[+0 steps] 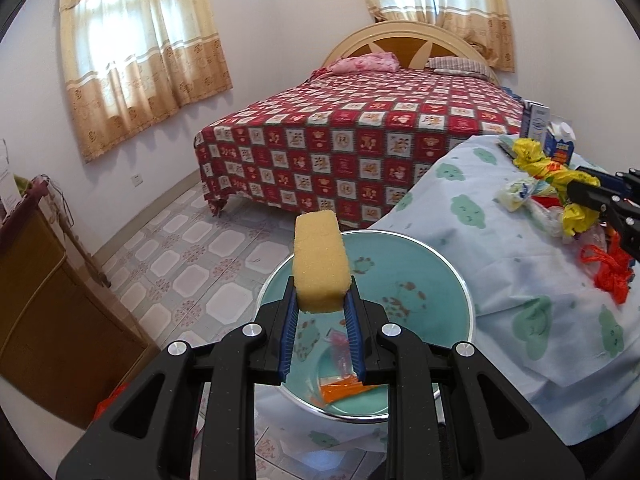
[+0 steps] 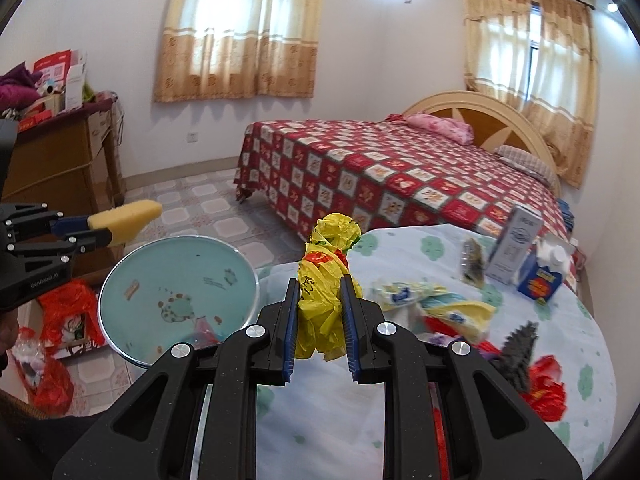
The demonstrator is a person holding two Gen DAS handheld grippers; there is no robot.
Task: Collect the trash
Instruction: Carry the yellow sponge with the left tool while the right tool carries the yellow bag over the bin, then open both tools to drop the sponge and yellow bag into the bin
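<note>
My left gripper (image 1: 322, 298) is shut on a yellow sponge block (image 1: 320, 260), held above a teal basin (image 1: 420, 264). An orange wrapper (image 1: 344, 390) and a pink one lie inside the basin. My right gripper (image 2: 323, 294) is shut on a crumpled yellow plastic bag (image 2: 322, 276), just right of the basin (image 2: 176, 276) over the table edge. From the right wrist view the left gripper (image 2: 120, 230) and its sponge (image 2: 128, 216) hover at the basin's far left rim. The left wrist view shows the right gripper (image 1: 576, 204) with the yellow bag (image 1: 560, 178) at far right.
A round table under a light blue cloth (image 2: 400, 400) carries wrappers (image 2: 440, 304), a red bag (image 2: 548, 388), a dark crumpled piece (image 2: 516, 356) and cartons (image 2: 540, 276). Behind is a bed with a red patterned cover (image 2: 400, 188). A wooden cabinet (image 2: 52, 164) and red bags (image 2: 68, 312) stand at left.
</note>
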